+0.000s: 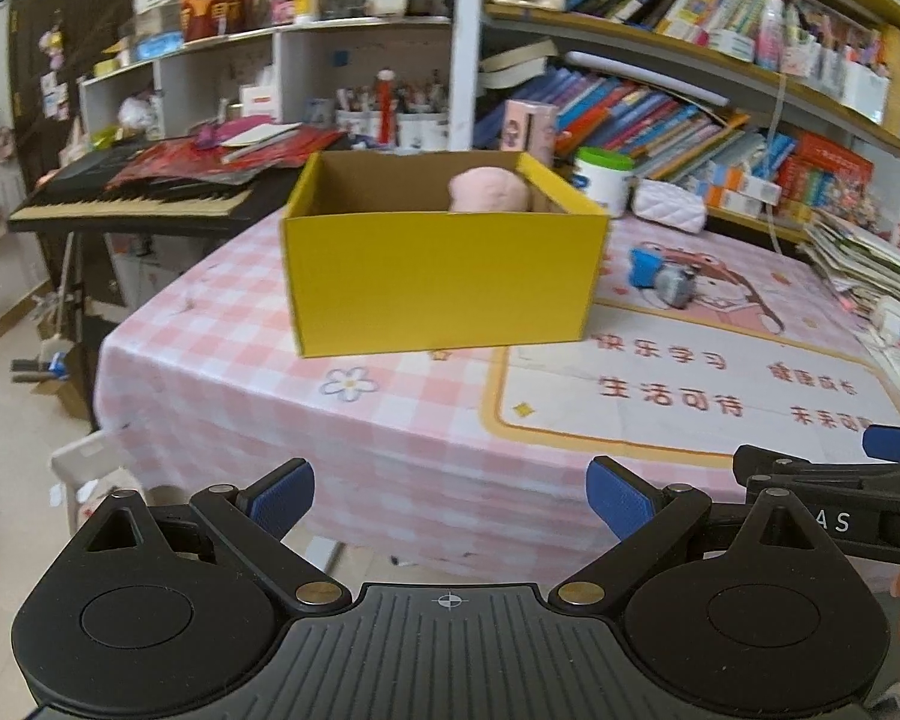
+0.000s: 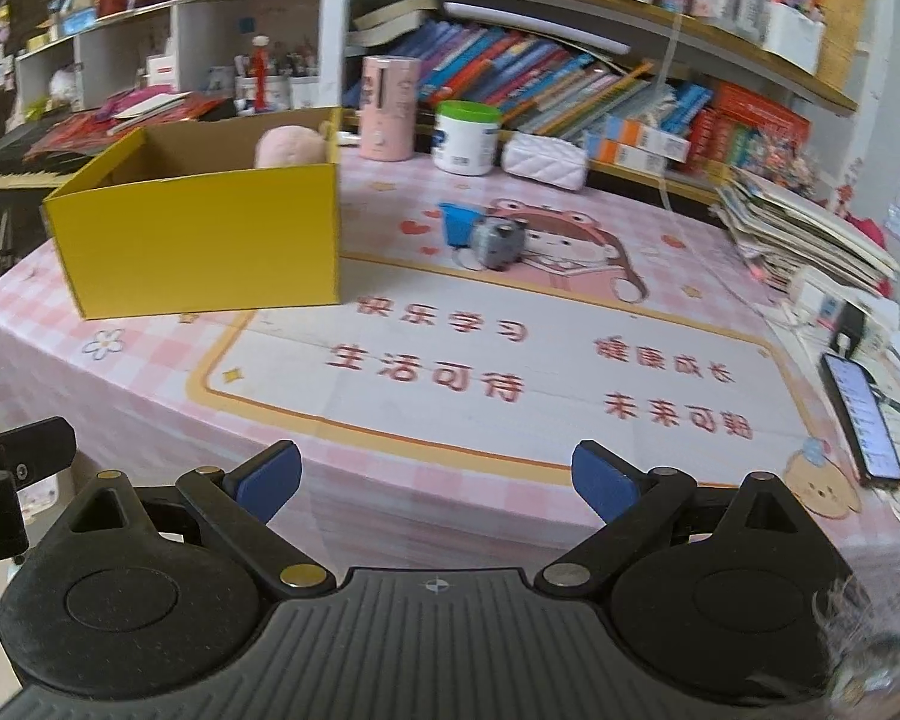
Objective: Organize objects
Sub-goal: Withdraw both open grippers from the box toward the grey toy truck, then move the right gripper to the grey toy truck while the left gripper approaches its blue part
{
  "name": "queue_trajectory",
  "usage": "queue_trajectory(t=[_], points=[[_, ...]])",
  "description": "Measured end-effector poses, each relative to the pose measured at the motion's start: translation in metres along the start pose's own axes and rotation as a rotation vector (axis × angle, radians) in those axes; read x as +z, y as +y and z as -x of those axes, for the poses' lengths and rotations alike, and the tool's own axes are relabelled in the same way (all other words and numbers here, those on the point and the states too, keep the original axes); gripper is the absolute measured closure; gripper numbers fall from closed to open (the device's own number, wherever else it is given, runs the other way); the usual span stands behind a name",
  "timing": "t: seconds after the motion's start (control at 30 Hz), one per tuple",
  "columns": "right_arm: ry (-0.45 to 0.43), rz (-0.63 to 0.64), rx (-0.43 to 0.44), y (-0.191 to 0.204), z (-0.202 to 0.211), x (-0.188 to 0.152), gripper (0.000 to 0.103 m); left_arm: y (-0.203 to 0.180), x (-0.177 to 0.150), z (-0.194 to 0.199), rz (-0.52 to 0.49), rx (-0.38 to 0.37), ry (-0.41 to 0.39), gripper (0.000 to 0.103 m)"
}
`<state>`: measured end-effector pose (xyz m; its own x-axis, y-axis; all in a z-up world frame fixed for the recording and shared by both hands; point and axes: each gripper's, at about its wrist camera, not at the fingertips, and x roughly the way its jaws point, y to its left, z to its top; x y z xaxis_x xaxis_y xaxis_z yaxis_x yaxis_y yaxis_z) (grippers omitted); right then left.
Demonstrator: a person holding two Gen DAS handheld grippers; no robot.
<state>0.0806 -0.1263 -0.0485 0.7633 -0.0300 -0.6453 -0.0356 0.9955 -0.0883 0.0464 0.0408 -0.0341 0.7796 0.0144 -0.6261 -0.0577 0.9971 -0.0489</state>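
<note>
We see our left gripper (image 1: 450,501) spread wide and empty, level with the near edge of the table (image 1: 390,450). The yellow box (image 1: 444,276) stands straight ahead of its fingers, well apart from them, with a pink plush (image 1: 489,192) showing above the rim at the box's right end. Our right gripper (image 2: 435,483) is likewise released and holds nothing — its blue pads (image 2: 600,483) hang over the near edge of the pink checked cloth. The small blue and grey toy (image 2: 483,237) lies on the cartoon mat, far ahead of these fingers and slightly right of centre, just right of the box. A phone (image 2: 864,417) lies at the right edge.
</note>
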Motion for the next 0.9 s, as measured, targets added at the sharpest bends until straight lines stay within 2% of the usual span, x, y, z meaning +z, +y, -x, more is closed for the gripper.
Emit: queue_trajectory(t=[0.2,0.47,0.9], points=[[0.004,-0.050,-0.050,-0.020,0.000,-0.003,0.005,-0.019,0.004,-0.005,-0.049,-0.057,-0.005,0.004],[0.006,-0.089,-0.091,-0.041,-0.004,-0.004,0.005,-0.036,0.012,-0.017,-0.081,-0.090,-0.002,0.004],[0.023,-0.085,-0.095,-0.068,-0.031,0.017,0.005,-0.063,0.031,-0.044,-0.072,-0.090,0.012,0.004]])
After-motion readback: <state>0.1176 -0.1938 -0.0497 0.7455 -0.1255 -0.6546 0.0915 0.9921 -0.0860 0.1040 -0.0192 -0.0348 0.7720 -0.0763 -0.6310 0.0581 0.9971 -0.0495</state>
